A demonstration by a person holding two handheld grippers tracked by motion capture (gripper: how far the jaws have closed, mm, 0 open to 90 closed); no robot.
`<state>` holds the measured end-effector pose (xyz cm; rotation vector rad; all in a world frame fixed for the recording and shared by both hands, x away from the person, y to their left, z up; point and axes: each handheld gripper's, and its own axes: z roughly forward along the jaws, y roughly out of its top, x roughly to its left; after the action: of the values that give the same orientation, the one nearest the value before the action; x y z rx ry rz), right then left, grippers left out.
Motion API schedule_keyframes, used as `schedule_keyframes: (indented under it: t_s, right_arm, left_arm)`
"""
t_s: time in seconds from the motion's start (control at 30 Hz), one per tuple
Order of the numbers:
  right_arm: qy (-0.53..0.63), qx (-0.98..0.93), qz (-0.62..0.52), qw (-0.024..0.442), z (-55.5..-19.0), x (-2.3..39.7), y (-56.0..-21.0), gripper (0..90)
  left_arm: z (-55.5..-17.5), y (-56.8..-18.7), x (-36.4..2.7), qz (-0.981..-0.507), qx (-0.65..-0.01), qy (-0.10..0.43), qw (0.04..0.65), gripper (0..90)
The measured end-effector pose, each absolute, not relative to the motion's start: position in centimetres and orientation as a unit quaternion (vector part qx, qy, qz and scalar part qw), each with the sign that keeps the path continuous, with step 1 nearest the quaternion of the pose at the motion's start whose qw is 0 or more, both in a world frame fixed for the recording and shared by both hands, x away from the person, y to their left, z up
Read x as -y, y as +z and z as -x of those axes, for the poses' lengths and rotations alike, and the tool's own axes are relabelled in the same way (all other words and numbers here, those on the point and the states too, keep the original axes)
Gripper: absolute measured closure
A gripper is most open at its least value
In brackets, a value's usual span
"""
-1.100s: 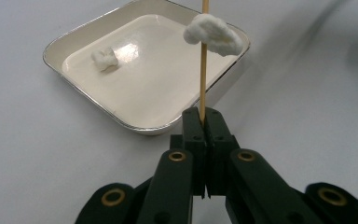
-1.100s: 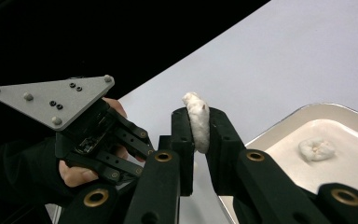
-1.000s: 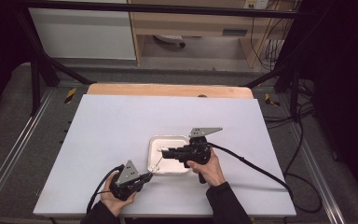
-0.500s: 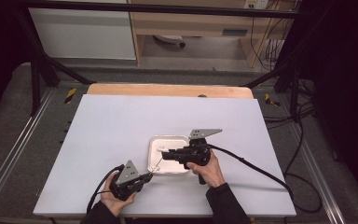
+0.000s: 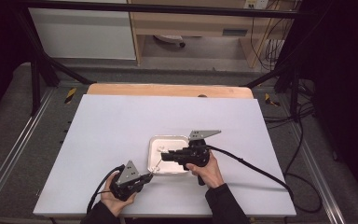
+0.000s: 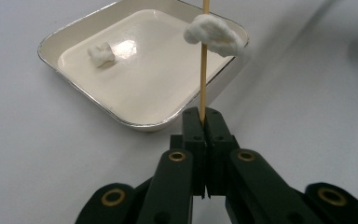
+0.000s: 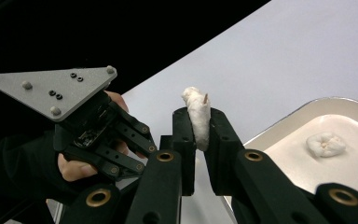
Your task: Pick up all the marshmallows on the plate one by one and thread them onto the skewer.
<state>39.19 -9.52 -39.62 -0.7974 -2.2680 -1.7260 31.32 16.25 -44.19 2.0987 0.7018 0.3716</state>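
**Two hand-held grippers, one skewer, one marshmallow**

Two hand-held grippers meet just beside the tray. We see the left hand-held gripper (image 6: 204, 116) clamped shut on the bottom of a thin wooden skewer (image 6: 203, 70), which stands straight up from between its jaws. Partway up the stick sits a white marshmallow (image 6: 214, 33), threaded on it. The right hand-held gripper (image 7: 200, 126) pinches that same marshmallow (image 7: 198, 116) between its jaws, the skewer tip (image 7: 205, 98) poking out at the top. Outward from there, we find the shallow white tray (image 5: 154, 144) lying on the white table (image 5: 116, 126), with a second marshmallow piece (image 6: 100, 52) resting on its floor, well apart from the skewered one.
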Motion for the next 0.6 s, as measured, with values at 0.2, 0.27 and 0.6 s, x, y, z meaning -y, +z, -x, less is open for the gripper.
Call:
schedule_keyframes:
  t_s: [0.2,0.27,0.6]
  right_arm:
    - [-0.581,0.763,0.268,0.093,-39.21,9.58,-39.87,84.3]
    - [-0.583,0.761,0.269,0.094,-39.22,9.66,-39.99,84.3]
    - [-0.581,0.762,0.271,0.097,-39.19,9.54,-40.21,84.6]
  left_arm:
    - [-31.36,-44.17,-16.26,-0.842,-0.283,0.149,0.435,89.3]
    - [-31.36,-44.15,-16.25,-0.842,-0.283,0.148,0.434,89.3]
    - [-31.33,-44.2,-16.15,-0.843,-0.281,0.15,0.433,89.3]
